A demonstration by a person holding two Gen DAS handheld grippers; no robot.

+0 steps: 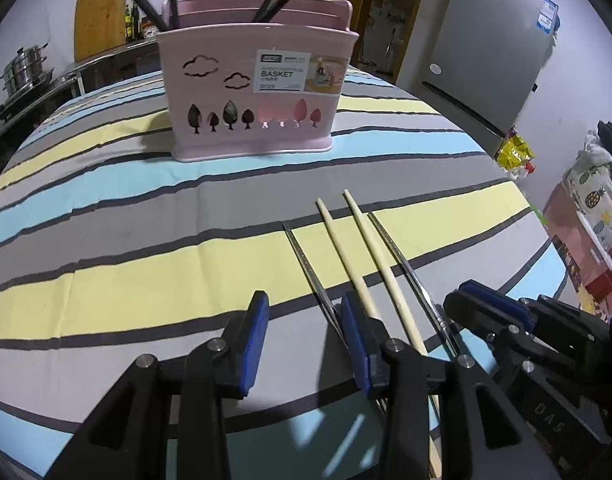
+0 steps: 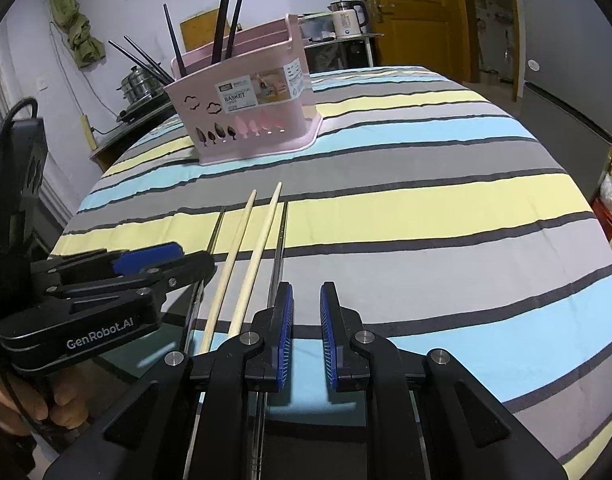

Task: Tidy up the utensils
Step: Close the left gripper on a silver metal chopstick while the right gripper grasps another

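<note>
So the biggest thing here is the tabletop [image 1: 145,184], covered in a cloth with wide grey, yellow and light blue stripes split by thin dark lines. Toward the far side of it sits a pink plastic utensil basket [image 1: 257,92] with cloud and tree cutouts and a paper label on the front; a bunch of long black chopsticks [image 2: 225,16] stick up out of its compartments, leaning different ways.

Closer to the cameras, four chopsticks lie flat on the cloth, roughly side by side and pointing toward the basket: two pale wooden chopsticks [image 1: 360,248] in the middle and two thin shiny metal chopsticks [image 1: 306,264] on the outside, one on each flank.

Left claw [image 1: 303,334], black with blue pads, is tipped down over the near ends of that row. Its jaws stand apart with nothing between them, just striped cloth; its right-hand finger sits over the left metal stick and the first wooden one, though I can't tell if it actually touches either.

Right claw [image 2: 306,320] is also tipped down at the right edge of the row. Its jaws are only a narrow gap apart and nothing is pinched in there. The right-hand metal stick runs just beside its left finger.

A person's fingers [image 2: 37,404] show under the left claw's handle.
</note>
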